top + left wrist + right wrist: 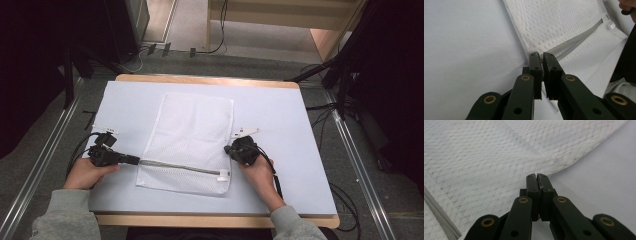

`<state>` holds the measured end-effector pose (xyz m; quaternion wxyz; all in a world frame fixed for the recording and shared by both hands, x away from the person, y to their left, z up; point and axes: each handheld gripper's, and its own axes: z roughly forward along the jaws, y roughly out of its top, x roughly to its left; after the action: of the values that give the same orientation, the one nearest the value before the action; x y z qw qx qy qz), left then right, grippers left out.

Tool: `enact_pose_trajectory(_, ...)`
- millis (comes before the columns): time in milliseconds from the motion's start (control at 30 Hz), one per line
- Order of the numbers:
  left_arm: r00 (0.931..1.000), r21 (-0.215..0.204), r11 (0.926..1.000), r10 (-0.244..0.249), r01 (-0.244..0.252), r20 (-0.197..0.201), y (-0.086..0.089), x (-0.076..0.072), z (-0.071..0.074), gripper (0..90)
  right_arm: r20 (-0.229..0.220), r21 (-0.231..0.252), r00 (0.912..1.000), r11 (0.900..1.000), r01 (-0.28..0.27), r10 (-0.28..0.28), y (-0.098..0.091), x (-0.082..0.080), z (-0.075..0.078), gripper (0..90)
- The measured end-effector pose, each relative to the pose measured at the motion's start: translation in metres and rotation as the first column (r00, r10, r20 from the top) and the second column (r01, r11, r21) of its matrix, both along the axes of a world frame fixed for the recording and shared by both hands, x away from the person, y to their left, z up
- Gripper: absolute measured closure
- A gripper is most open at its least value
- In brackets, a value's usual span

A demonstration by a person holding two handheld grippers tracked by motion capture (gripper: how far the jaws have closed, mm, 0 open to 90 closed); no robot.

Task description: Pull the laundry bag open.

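A white mesh laundry bag (187, 142) lies flat mid-desk (280, 115). The left hand-held gripper (541, 56) is clamped on the bag's edge at the zipper (177, 167) end, the pinched part hidden between its jaws. The right hand-held gripper (537, 177) is closed at the bag's right edge; whether any mesh is caught is unclear.

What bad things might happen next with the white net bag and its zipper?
1. The left tool pinches the mesh bag at the end of the grey zipper; a hard pull might tear the thin netting or slip off.
2. The right tool is shut at the bag's edge, away from the white zipper pull, so it may grab only mesh.
3. The bag lies loose on the table and might slide or bunch up.
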<state>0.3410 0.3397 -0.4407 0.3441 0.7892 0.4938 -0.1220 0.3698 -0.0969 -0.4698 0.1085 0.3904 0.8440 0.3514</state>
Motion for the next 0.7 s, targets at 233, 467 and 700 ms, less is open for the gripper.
enact_pose_trajectory(233,0.9993,-0.003,0.9993,-0.037,0.037,-0.005,-0.011,-0.001,0.0,86.2,-0.017,0.024,0.9996,0.9995,0.021,-0.021,-0.012,0.014,0.003,90.0)
enact_pose_trajectory(467,0.9966,-0.015,0.9973,-0.07,0.071,0.043,-0.021,-0.003,0.003,71.6,-0.033,0.055,0.9992,0.9982,0.025,-0.023,-0.023,0.026,0.004,86.8)
enact_pose_trajectory(700,0.9808,0.012,0.9984,-0.056,0.054,0.187,-0.021,-0.004,0.01,55.2,-0.011,0.097,0.9999,0.9952,0.01,-0.009,-0.025,0.022,0.011,69.0)
